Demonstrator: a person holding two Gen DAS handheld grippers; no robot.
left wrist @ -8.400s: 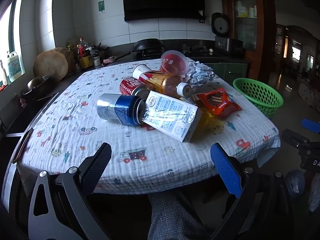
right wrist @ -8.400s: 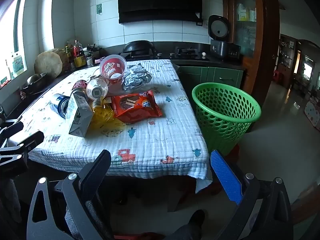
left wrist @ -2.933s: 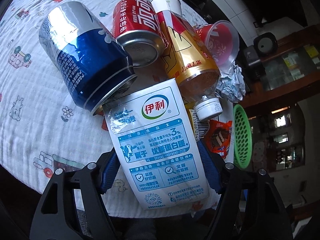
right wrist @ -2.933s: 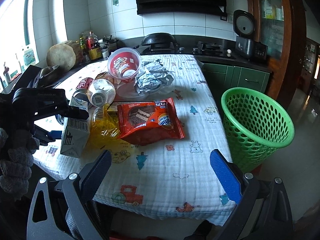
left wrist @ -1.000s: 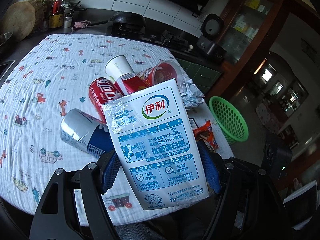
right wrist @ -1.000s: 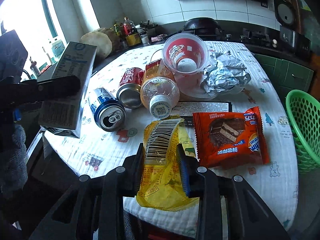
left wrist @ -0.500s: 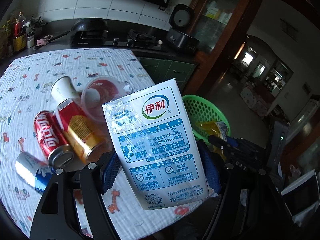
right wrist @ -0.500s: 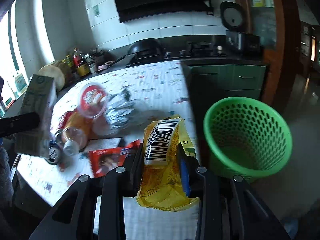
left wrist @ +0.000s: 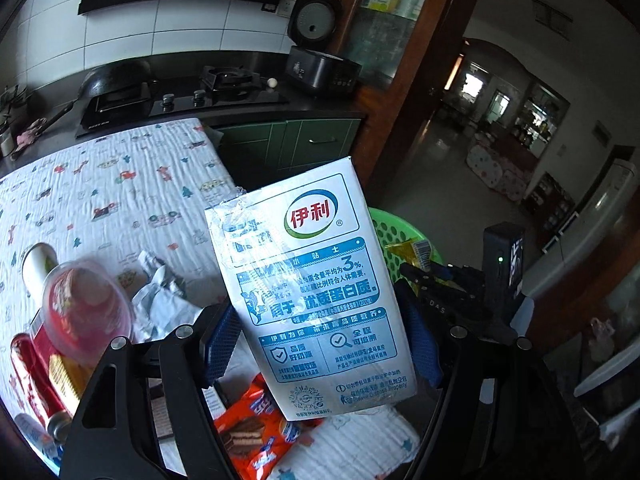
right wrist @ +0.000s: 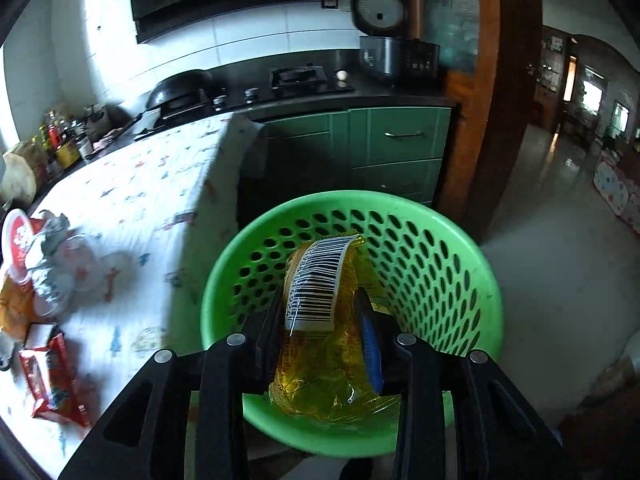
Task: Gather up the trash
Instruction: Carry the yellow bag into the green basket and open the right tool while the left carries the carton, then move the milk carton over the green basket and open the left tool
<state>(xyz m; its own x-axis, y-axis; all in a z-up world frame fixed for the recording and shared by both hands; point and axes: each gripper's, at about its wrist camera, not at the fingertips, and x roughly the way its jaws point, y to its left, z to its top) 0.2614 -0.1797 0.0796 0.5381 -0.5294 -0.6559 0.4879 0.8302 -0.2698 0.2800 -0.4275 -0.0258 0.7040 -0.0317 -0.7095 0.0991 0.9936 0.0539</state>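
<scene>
The milk carton (left wrist: 316, 292) fills the L view, hiding most of the green basket (left wrist: 394, 232); cans at the lower-left edge are cut off and the red cup (left wrist: 86, 306) is blurred. L gripper (left wrist: 320, 348) tilts down over the worktop (left wrist: 120, 184), jaws clamped on the carton's sides. R gripper (right wrist: 320, 332) points down over the basket (right wrist: 460, 280); its jaws have just been opening, yellow wrapper (right wrist: 324, 320) between them, contact hard to judge.

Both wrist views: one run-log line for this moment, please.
left gripper: holds milk carton | right gripper: jaws just opening, yellow wrapper between them, over green basket
</scene>
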